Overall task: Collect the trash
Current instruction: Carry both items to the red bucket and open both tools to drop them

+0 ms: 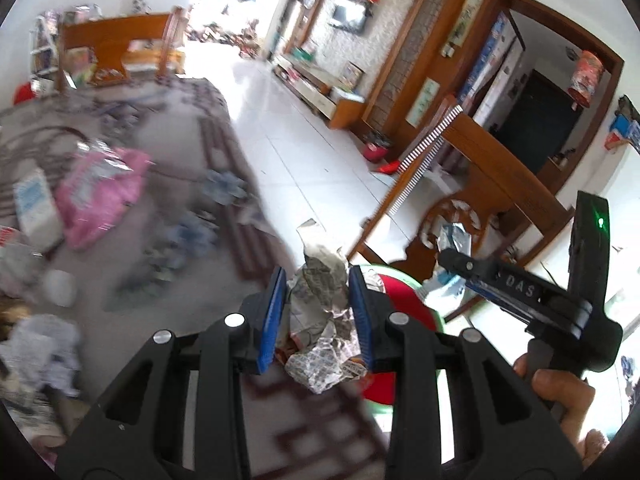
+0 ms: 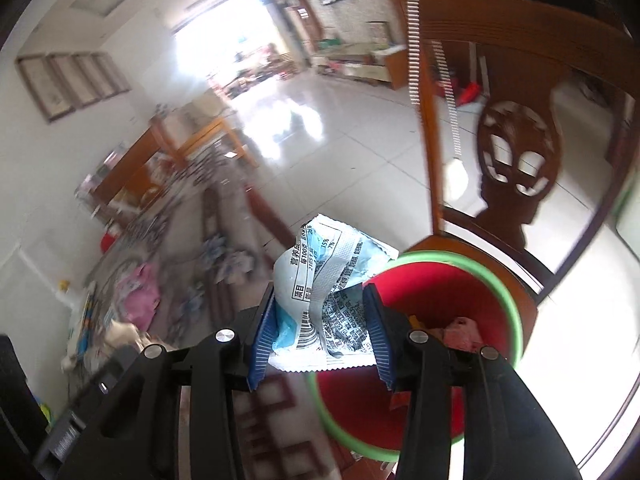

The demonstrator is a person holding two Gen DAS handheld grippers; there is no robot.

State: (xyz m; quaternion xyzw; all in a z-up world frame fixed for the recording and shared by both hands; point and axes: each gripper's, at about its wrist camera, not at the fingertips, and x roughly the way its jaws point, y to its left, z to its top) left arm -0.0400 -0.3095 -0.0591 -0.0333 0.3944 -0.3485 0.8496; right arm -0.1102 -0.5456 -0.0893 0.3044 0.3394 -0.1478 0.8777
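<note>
My left gripper point(image 1: 316, 276) is shut on a crumpled ball of newspaper point(image 1: 320, 320), squeezed between its blue pads at the table's edge. Just beyond it is a red bin with a green rim point(image 1: 404, 292). My right gripper point(image 2: 320, 294) holds a creased blue-and-white snack wrapper point(image 2: 320, 264) that touches both pads, at the near left rim of the bin point(image 2: 500, 284). Pink and orange scraps lie inside the bin. In the left wrist view the right gripper point(image 1: 452, 260) reaches in from the right, with a hand on its handle.
The bin seems to rest on the seat of a carved wooden chair point(image 2: 516, 152). On the patterned tablecloth point(image 1: 168, 168) to the left lie a pink bag point(image 1: 100, 196), a white pack point(image 1: 36, 204) and other litter. White floor tiles point(image 1: 304, 152) stretch beyond.
</note>
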